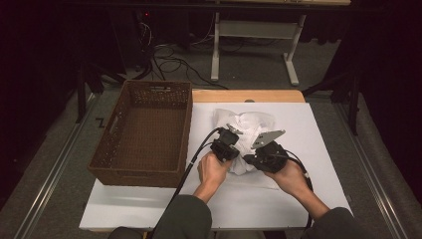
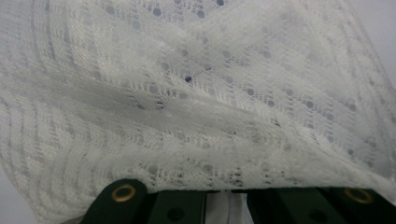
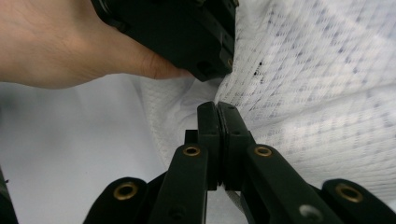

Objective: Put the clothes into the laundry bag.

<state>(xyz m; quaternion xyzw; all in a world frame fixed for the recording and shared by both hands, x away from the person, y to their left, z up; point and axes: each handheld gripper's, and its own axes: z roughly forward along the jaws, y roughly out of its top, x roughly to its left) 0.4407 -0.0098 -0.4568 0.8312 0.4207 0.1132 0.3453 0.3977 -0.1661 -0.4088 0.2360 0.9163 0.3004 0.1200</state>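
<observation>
Black jaws of the right gripper (image 3: 218,116) rise from the bottom of its view, pressed fully together on an edge of a white mesh cloth (image 3: 317,93); at 12 o'clock just beyond, a hand (image 3: 60,42) holds the left gripper (image 3: 187,32) against the same cloth; in the left gripper view the cloth (image 2: 196,93) drapes over its jaws, a strip of it between them, but how tightly they grip I cannot tell; from above, the cloth (image 1: 246,124) lies bunched at the centre of a white table (image 1: 318,149), a brown wicker basket (image 1: 144,134) at 9 o'clock; likely risk: pulling apart could snag or tear the open weave, or slip one hold.
</observation>
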